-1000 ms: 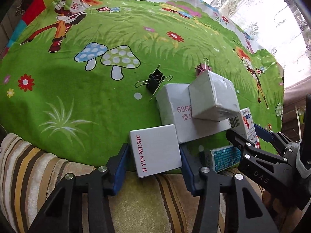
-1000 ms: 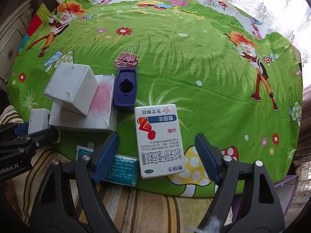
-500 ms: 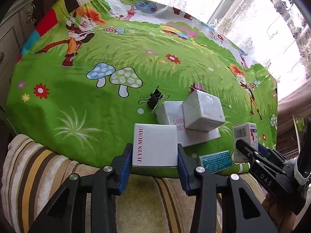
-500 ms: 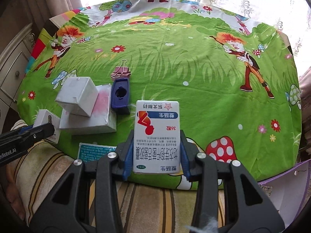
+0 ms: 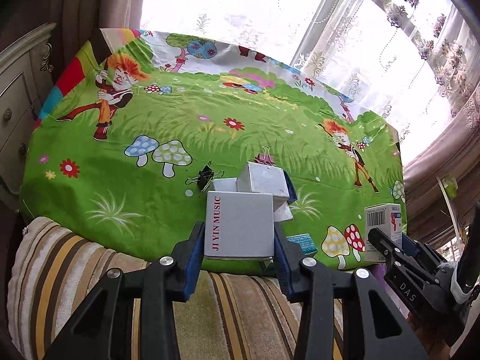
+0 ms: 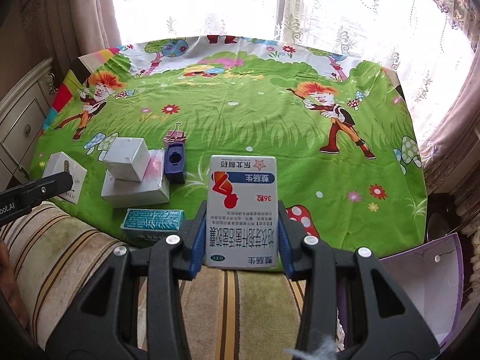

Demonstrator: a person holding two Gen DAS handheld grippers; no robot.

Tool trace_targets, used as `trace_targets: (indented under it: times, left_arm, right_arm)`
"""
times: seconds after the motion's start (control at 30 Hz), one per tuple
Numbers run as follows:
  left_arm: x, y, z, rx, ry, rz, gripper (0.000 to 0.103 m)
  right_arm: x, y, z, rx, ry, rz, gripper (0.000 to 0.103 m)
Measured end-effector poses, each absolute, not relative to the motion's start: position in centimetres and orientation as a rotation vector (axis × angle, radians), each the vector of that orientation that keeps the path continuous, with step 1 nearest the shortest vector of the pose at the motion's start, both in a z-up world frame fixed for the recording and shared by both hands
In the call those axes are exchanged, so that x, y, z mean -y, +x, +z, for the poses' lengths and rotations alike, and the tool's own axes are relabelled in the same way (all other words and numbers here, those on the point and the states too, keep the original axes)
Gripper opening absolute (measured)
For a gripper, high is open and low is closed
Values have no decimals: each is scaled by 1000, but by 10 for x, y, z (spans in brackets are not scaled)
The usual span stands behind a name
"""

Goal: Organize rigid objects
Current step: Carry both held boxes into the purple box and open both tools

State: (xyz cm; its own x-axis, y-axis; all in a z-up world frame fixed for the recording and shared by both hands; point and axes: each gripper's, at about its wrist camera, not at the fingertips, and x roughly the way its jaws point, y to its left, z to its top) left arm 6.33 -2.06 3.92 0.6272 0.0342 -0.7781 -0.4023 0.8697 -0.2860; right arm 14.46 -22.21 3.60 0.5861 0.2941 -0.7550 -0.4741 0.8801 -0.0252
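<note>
Each gripper clamps a box – left gripper (image 5: pixel 239 240) the music box (image 5: pixel 240 225)

Home: lace curtains (image 6: pixel 228 3), striped sofa (image 5: pixel 69 270), dresser (image 5: pixel 18 90).

**What sits around my work**

Before me spreads a green cartoon tablecloth (image 6: pixel 228 126), printed with grass, spotted mushrooms, small flowers and orange-haired figures; its far edge turns white with trees. Under its near edge I see a striped cushion (image 6: pixel 60 258) in beige, brown and yellow bands. Behind the table hang white lace curtains (image 6: pixel 204 3) against a bright window, with heavier brownish drapes (image 5: pixel 72 3) at the sides. To the left stands a pale carved cabinet (image 5: pixel 15 90) with round knobs. At the lower right lies an open purple-edged box (image 6: pixel 426 282), white inside.
</note>
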Motion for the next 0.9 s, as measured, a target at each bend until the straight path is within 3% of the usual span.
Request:
trace_targets:
  times: [0.9]
  left_arm:
    - [169,71,56,-939,-323,-107,43]
  right_arm:
    - [361,75,64,-743,-141,192,45]
